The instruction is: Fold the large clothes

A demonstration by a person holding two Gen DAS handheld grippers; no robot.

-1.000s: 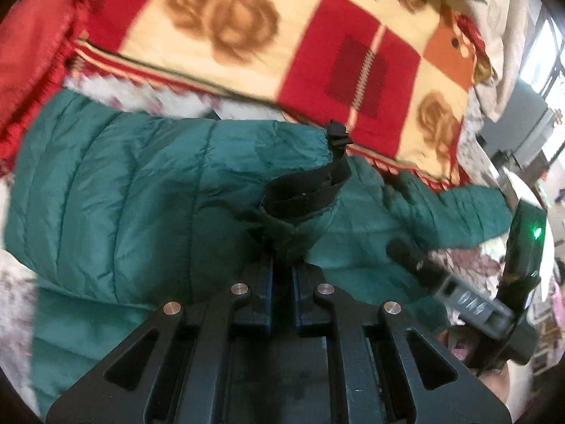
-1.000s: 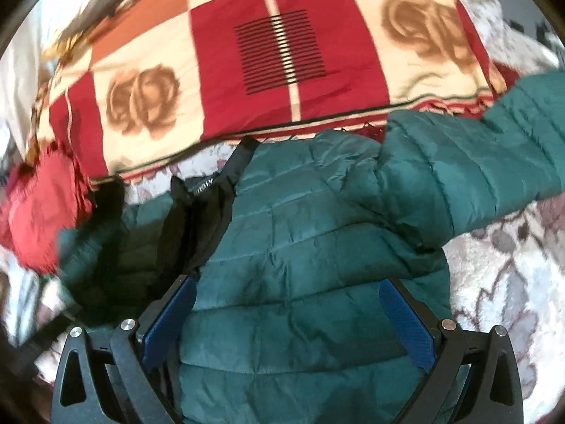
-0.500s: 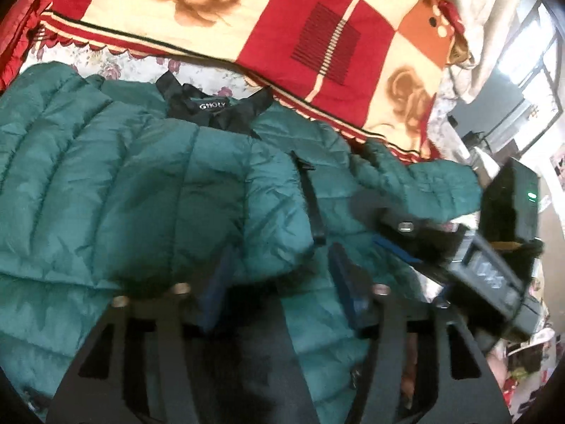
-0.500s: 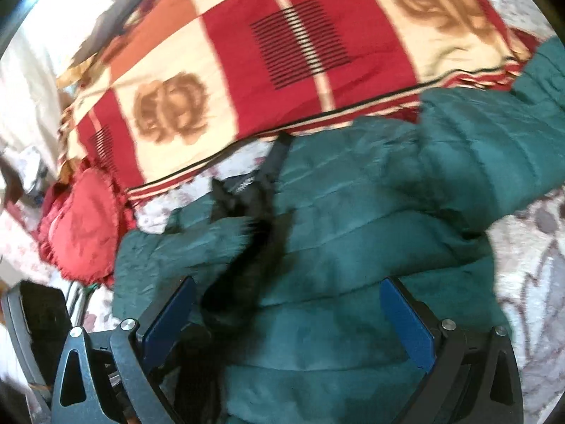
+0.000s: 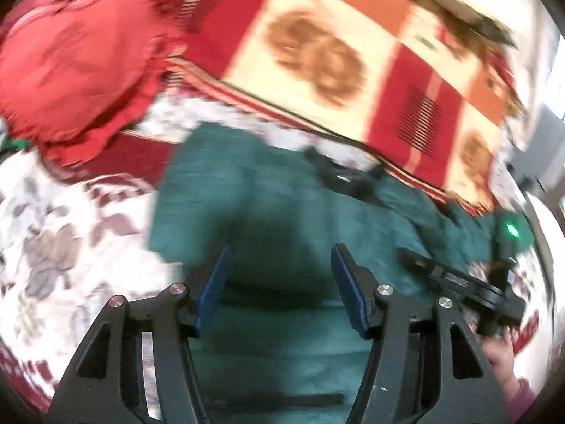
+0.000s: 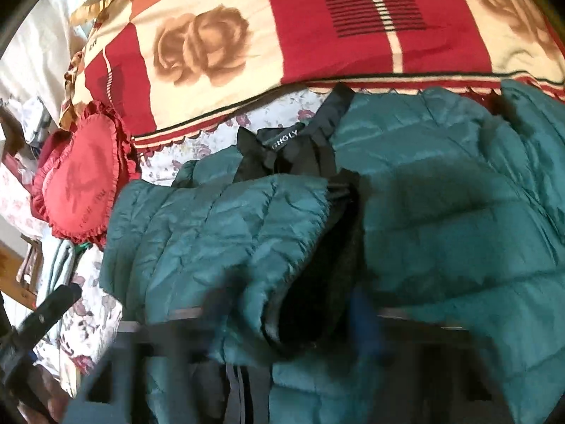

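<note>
A dark green quilted puffer jacket [image 6: 441, 219] lies spread on a flower-printed bedsheet [image 5: 53, 233], its black collar [image 6: 286, 148] pointing toward a folded red-and-cream blanket with brown roses [image 6: 219, 46] that lies just beyond it. One green sleeve or front panel [image 6: 226, 219] is folded over the body of the jacket, its dark lining showing at the open edge near the middle. A red heart-shaped frilled cushion [image 6: 81, 183] rests at the jacket's shoulder side, touching the blanket's edge. The left gripper [image 5: 279, 282] hangs over the jacket's body with its blue pads [image 5: 212, 293] standing well apart; nothing is caught between them, only the green fabric lying below. From that same view the right gripper [image 5: 459, 279] shows as a black bar reaching over the jacket's far side, a green light glowing on its housing and the person's hand [image 5: 501, 357] wrapped around the handle below it. In the right wrist view that tool's own fingers are smeared by motion: the jaws are closing, with the folded jacket edge and its dark lining lying in the gap, but I cannot tell whether the pads already press on the cloth. The left wrist view is blurred too, so finer detail of the jacket there is lost.
</note>
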